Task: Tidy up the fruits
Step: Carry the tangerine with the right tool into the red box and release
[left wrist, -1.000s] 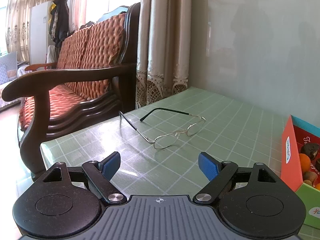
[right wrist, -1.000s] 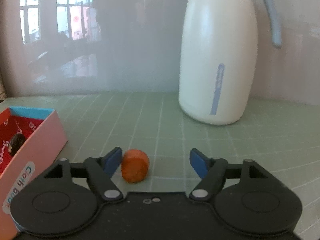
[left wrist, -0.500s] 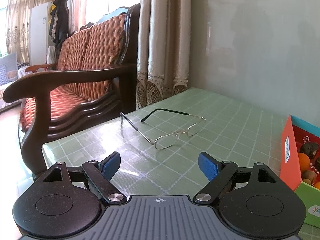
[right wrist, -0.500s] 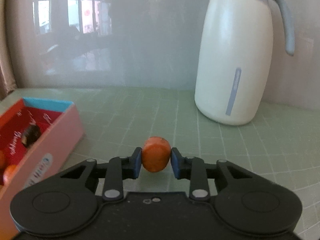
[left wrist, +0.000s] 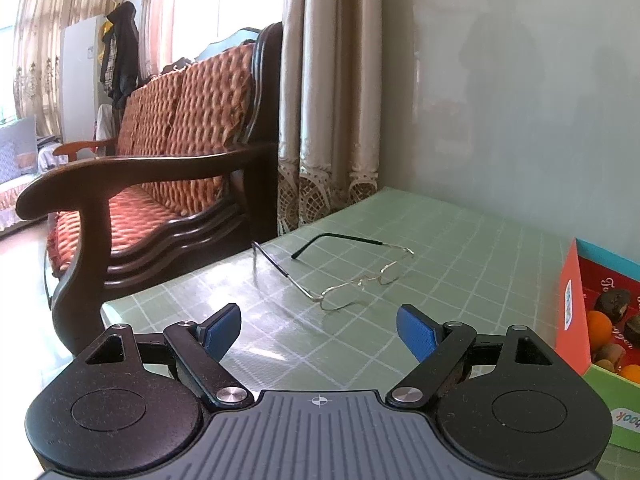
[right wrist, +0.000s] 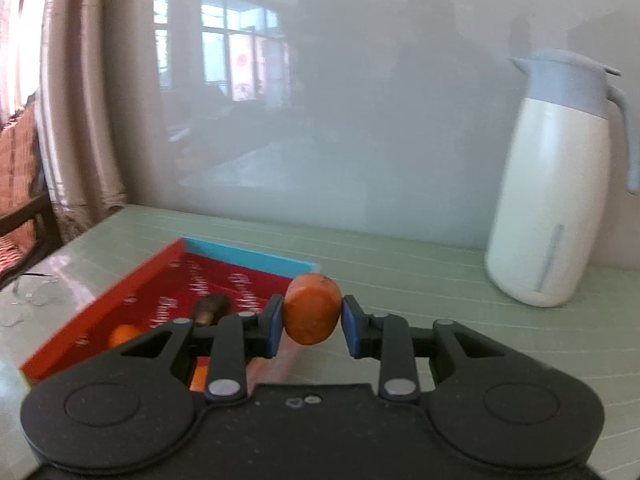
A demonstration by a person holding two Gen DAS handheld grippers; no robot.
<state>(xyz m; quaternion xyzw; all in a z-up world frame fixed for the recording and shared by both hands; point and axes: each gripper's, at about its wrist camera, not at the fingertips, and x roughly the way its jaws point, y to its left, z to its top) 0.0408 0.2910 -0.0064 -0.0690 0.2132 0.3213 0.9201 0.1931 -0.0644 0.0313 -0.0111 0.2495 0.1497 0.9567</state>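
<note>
**Q:** Reading from left to right, what does the left-wrist view show?

**A:** The left gripper (left wrist: 319, 330) hangs low over the desk (left wrist: 460, 248) with its blue pads spread wide and nothing between them. Ahead of it lie wire-framed spectacles (left wrist: 348, 272), well apart from the pads. At the right edge stands the box (left wrist: 570, 300), holding orange and dark fruits. A wooden sofa (left wrist: 168, 152) stands beyond the desk's far left corner.

**Q:** And the right-wrist view?

**A:** The box (right wrist: 248, 258) lies to the left, with a dark fruit (right wrist: 210, 308) and another orange piece (right wrist: 124, 335) inside. At centre the right gripper (right wrist: 312, 322) pinches the orange fruit (right wrist: 311, 308), clear of the desk, near the box's right corner. A white jug (right wrist: 556, 208) stands at far right, well apart.

**Q:** How is the orange fruit likely to handle?

**A:** It appears small, light and rounded, with a smooth skin that could slip or bruise under hard pressure. The pads bear on opposite flanks at its widest part, which seems the soundest hold.

**Q:** What of the poses?

**A:** Both grippers point forward and somewhat downward. The right one looks roughly level from side to side and aims past the box's near right corner; the view is slightly blurred.
</note>
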